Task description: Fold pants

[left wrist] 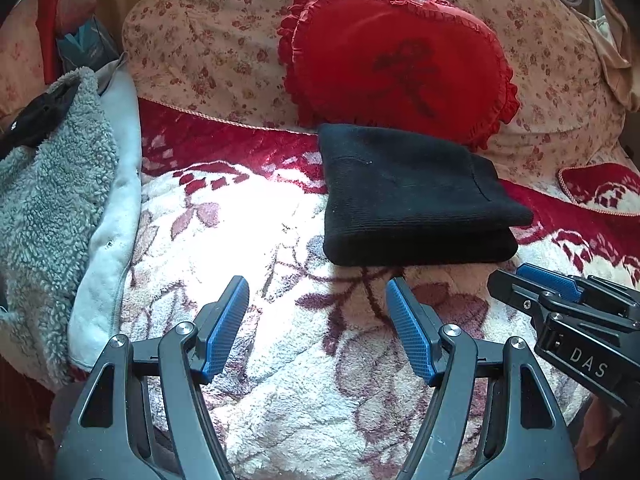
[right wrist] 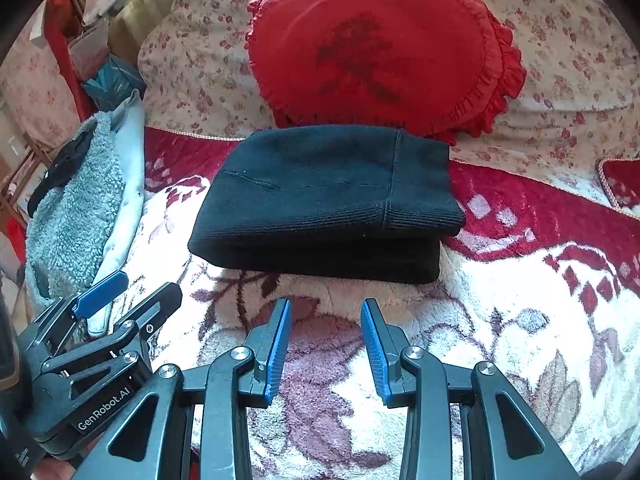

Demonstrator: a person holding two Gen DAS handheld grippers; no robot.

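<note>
Pants (right wrist: pixel 324 200) sit just ahead of both grippers as a compact black rectangle, several layers stacked, fold edge facing us, edges roughly squared. They lie on the bed blanket (right wrist: pixel 500 320), back edge up against the red heart cushion (right wrist: pixel 372 48), which leans on the floral pillow (right wrist: pixel 192 64) behind it. Grey fleece pile (left wrist: pixel 52 200) is off to the left gripper's left, apart from the pants.

Step, as I read it: folding looks done or nearly so; this is the release/check stage. No loose leg or waistband sticks out in either view.

Left gripper (left wrist: pixel 316 292): jaws wide apart, nothing between them, tips short of the pants' near edge, over bare blanket. Right gripper (right wrist: pixel 326 312): jaws parted less widely, also empty, just short of the near fold edge, centred on it.

Next move, if any: one last press or tidy on the top layer, or else back both grippers away without snagging the knit. Top layer overhangs slightly on the right, so that corner is the one to square.
</note>
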